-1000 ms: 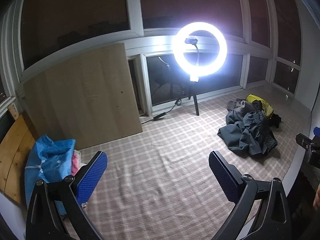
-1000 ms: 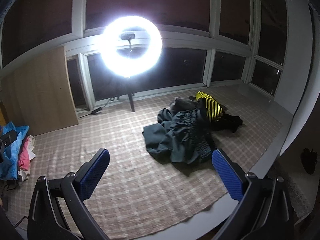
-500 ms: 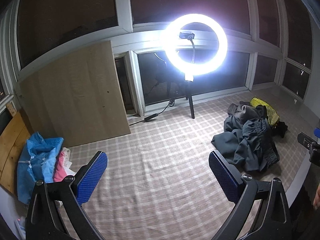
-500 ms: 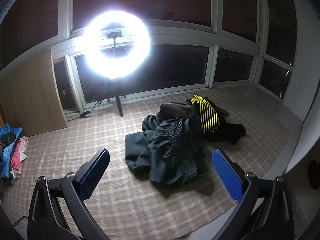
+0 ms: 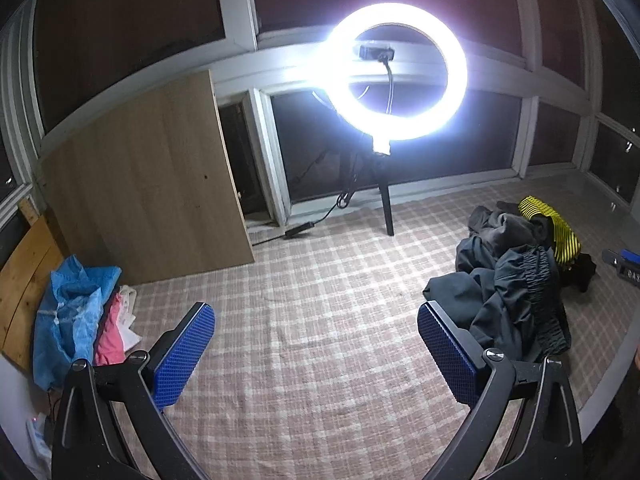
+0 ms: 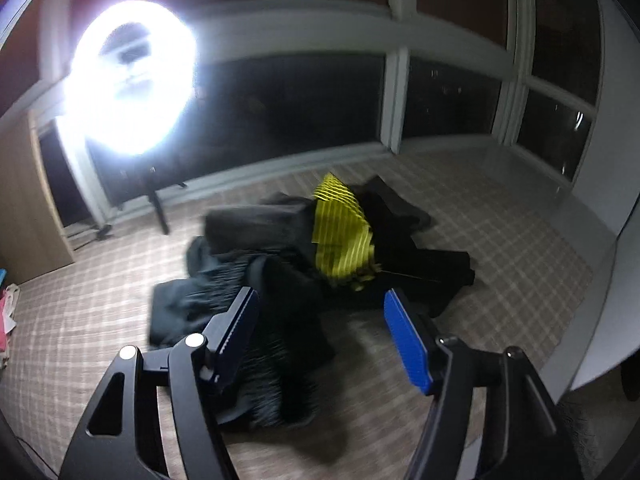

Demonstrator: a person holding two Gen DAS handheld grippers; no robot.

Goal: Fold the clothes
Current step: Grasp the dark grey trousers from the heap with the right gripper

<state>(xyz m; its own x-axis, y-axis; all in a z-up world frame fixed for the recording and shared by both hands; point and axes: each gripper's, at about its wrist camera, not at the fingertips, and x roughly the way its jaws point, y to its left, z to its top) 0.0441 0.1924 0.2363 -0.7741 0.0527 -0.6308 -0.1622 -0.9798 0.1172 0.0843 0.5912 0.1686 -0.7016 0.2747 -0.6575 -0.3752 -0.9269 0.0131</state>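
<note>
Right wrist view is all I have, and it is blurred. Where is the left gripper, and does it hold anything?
Observer: The left gripper is open and empty, above bare checked mat, left of the clothes pile.
Operator: Any sharper detail on the pile?
Observer: The front dark garment has a gathered elastic band.
Operator: Other clothes anywhere?
Observer: A blue bag with pink cloth beside it lies at the far left, by a wooden board.
</note>
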